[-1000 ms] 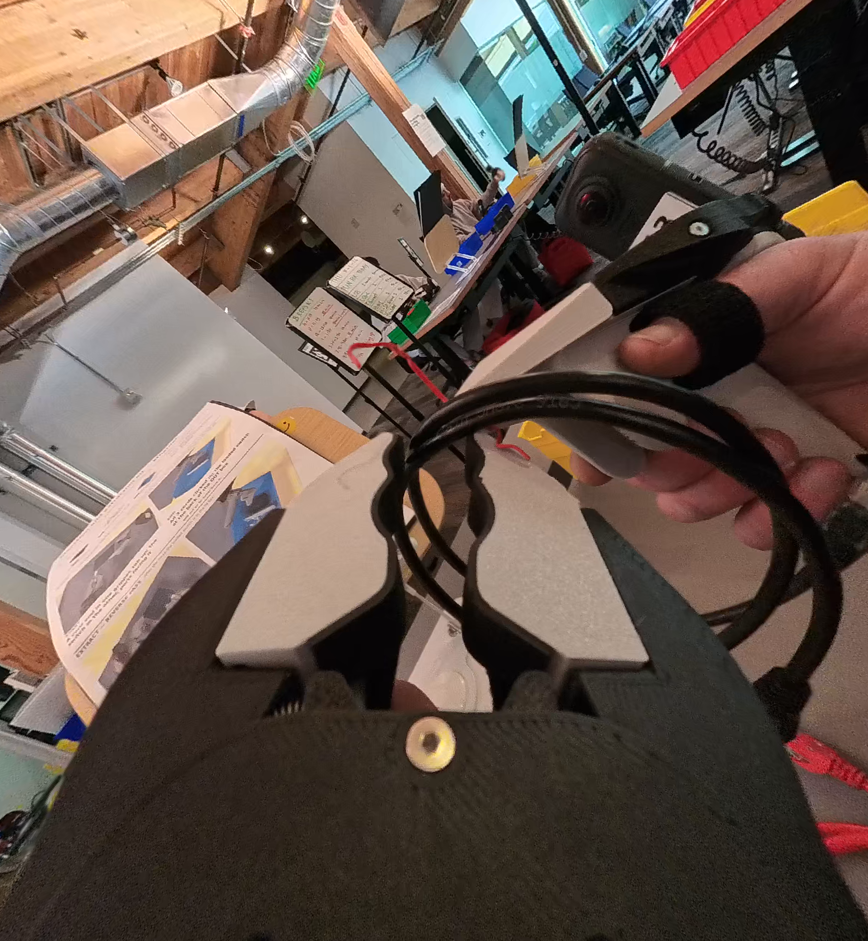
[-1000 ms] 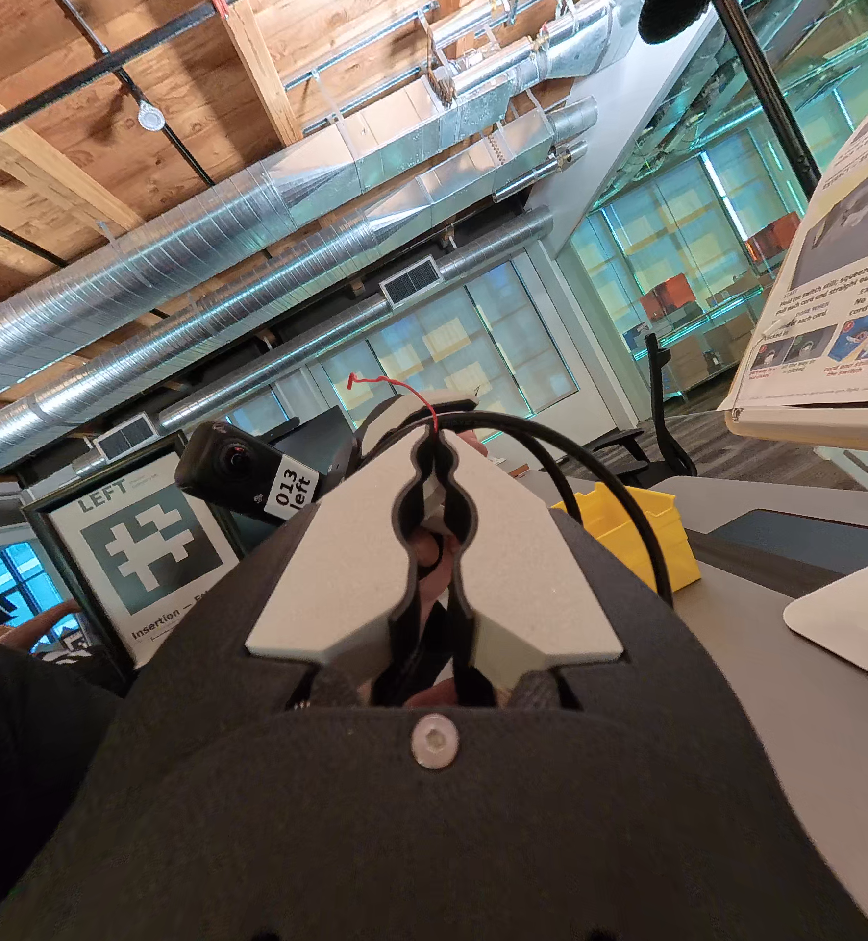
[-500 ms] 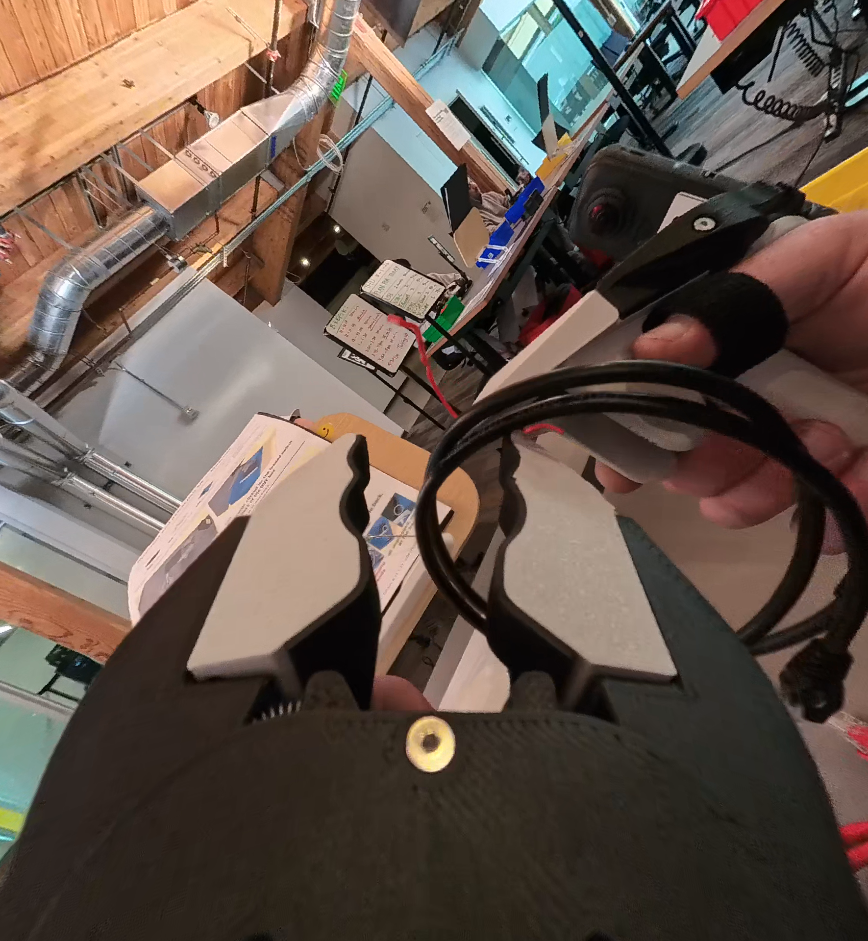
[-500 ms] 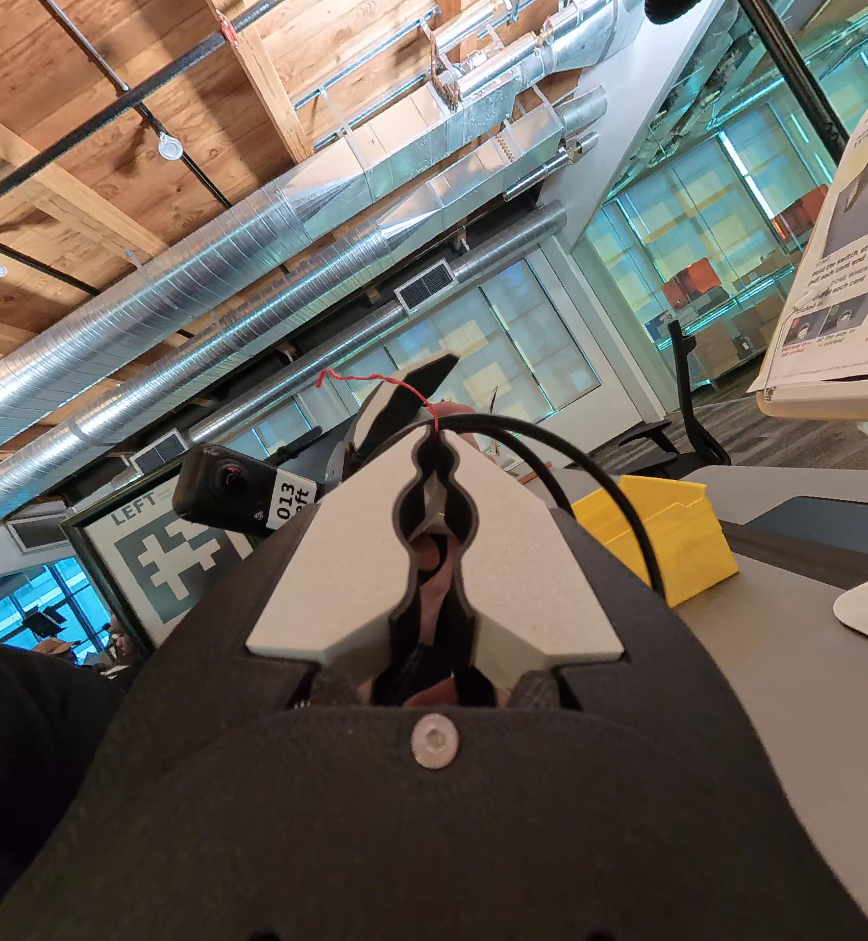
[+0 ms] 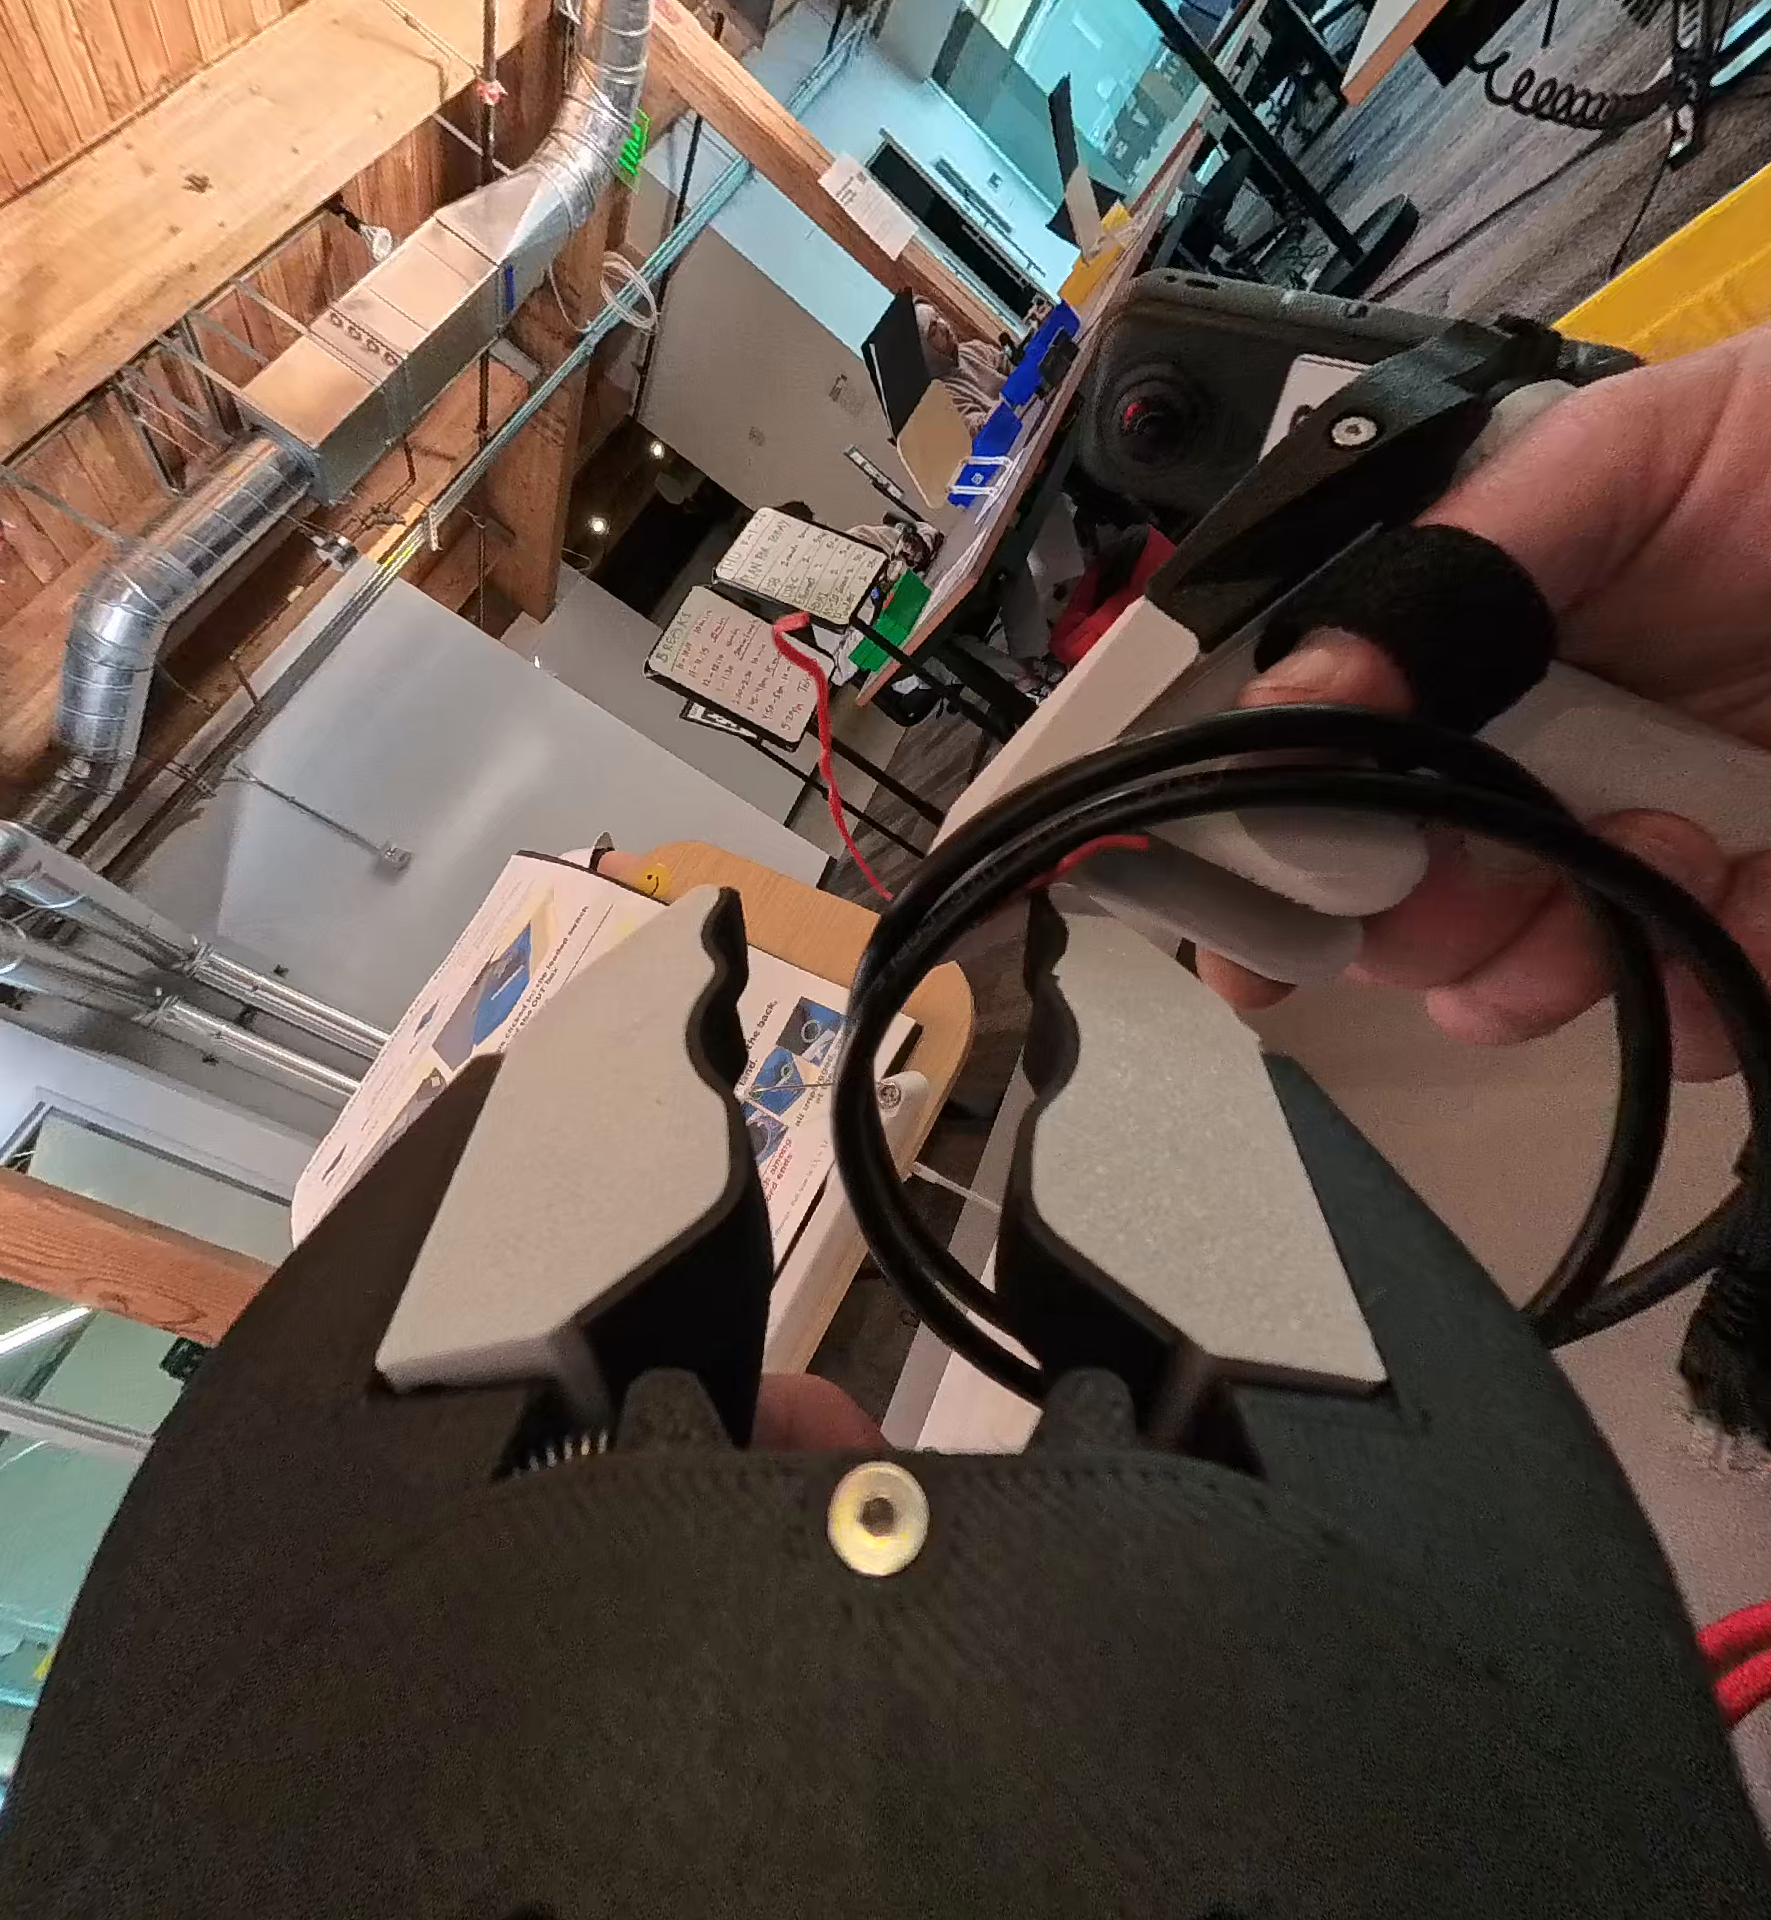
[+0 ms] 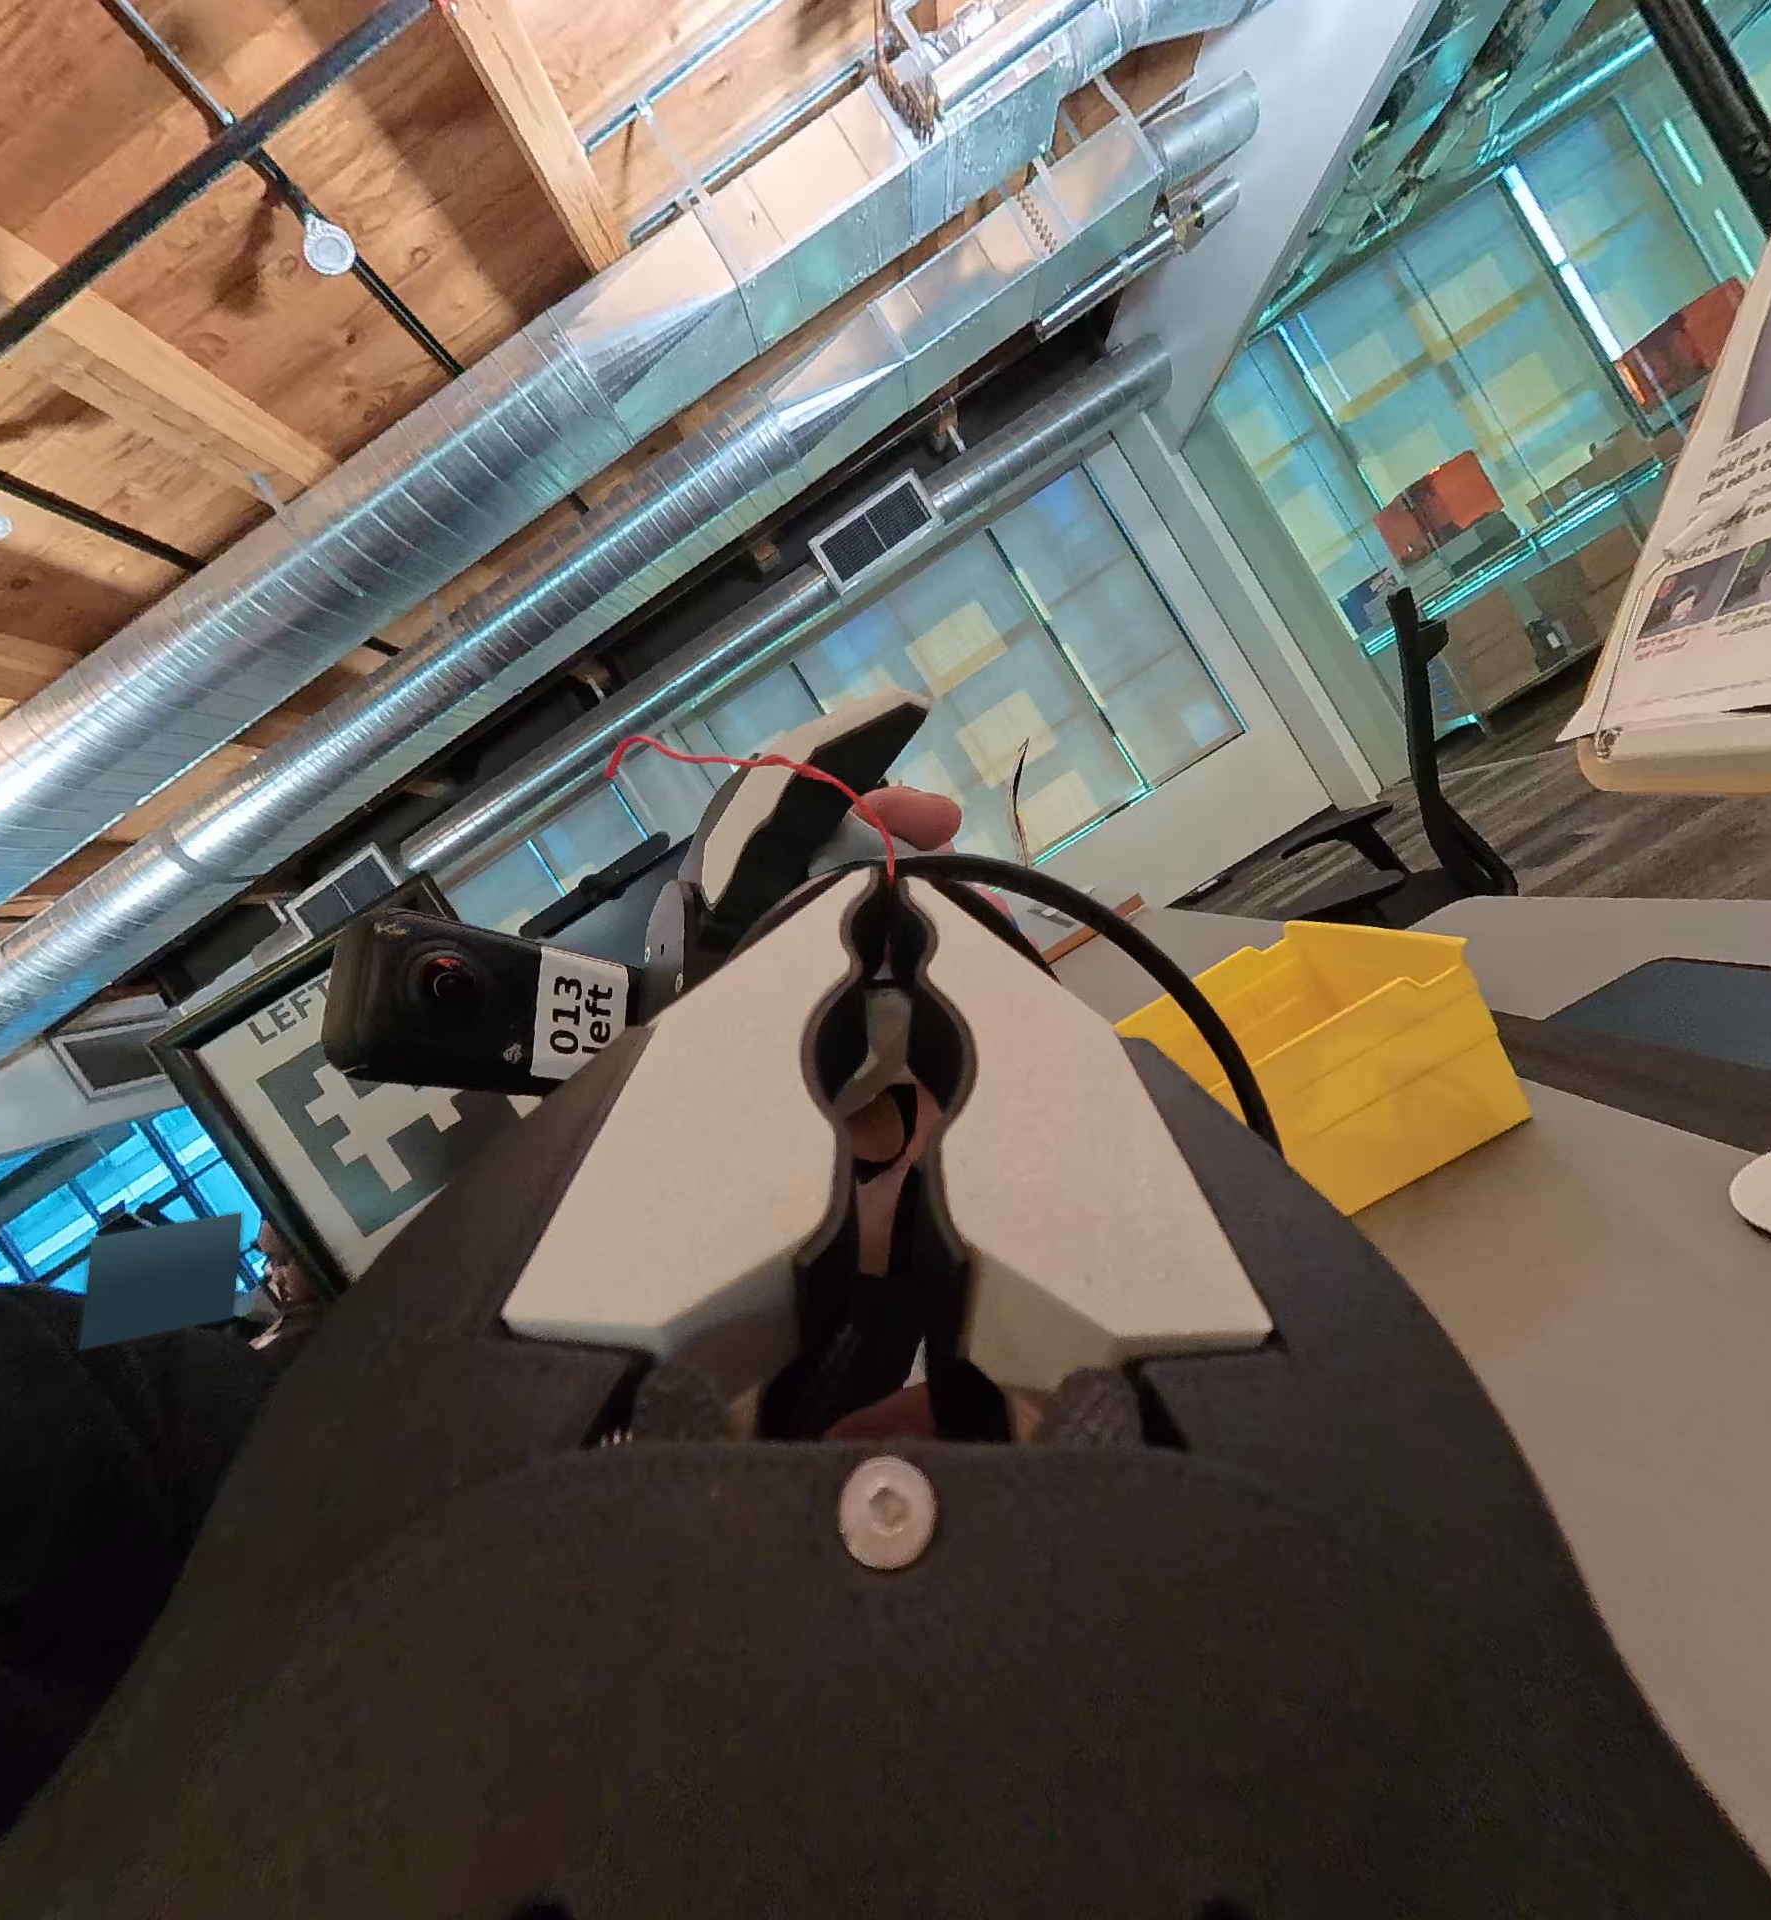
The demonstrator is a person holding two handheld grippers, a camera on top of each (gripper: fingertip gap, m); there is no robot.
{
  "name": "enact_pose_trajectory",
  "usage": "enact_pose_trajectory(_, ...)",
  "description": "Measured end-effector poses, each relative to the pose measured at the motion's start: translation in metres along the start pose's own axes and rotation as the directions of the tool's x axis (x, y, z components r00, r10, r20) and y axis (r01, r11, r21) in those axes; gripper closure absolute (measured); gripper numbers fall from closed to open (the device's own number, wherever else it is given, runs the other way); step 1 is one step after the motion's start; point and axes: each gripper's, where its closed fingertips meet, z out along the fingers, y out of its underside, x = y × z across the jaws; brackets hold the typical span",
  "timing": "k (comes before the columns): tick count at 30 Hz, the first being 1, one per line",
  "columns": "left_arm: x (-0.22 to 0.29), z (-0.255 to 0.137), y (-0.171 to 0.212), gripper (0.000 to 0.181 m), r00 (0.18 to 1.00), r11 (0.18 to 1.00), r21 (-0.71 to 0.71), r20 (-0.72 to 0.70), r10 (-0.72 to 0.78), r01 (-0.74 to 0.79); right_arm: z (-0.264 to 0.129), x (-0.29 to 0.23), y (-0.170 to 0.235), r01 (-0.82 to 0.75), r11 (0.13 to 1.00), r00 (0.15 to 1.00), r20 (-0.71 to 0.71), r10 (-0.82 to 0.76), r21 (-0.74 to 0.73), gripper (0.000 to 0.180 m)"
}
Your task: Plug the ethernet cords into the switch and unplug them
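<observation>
left tongs (image 5: 881, 935) agape; right tongs (image 6: 886, 883) pinch coiled black cord (image 5: 1276, 758)

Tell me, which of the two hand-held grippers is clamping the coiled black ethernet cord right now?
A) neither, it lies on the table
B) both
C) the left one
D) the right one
D: the right gripper has its grey fingers closed on the coiled black ethernet cord beside a thin red twist tie, while the left gripper stands open with the loop only passing between its fingers.
</observation>
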Motion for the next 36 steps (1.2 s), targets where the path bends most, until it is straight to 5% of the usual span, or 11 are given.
enact_pose_trajectory(1,0.000,0.000,-0.001,0.130,1.000,1.000,0.004,-0.002,0.004,-0.004,0.000,-0.001,0.001,0.000,1.000,1.000,0.004,0.000,-0.008,0.180)
enact_pose_trajectory(12,0.014,0.001,-0.003,0.152,0.997,0.998,-0.002,-0.053,0.062,-0.062,-0.003,-0.002,0.003,-0.022,0.998,1.000,0.020,0.023,-0.060,0.180)
enact_pose_trajectory(21,0.017,0.001,-0.003,0.143,0.996,1.000,-0.007,-0.083,0.025,-0.026,-0.006,-0.003,0.010,0.012,0.990,1.000,0.028,-0.008,-0.140,0.180)
enact_pose_trajectory(36,0.028,0.006,-0.005,0.157,0.992,0.998,-0.005,-0.111,0.065,-0.066,-0.014,-0.002,0.011,-0.010,0.982,0.999,0.034,0.017,-0.188,0.180)
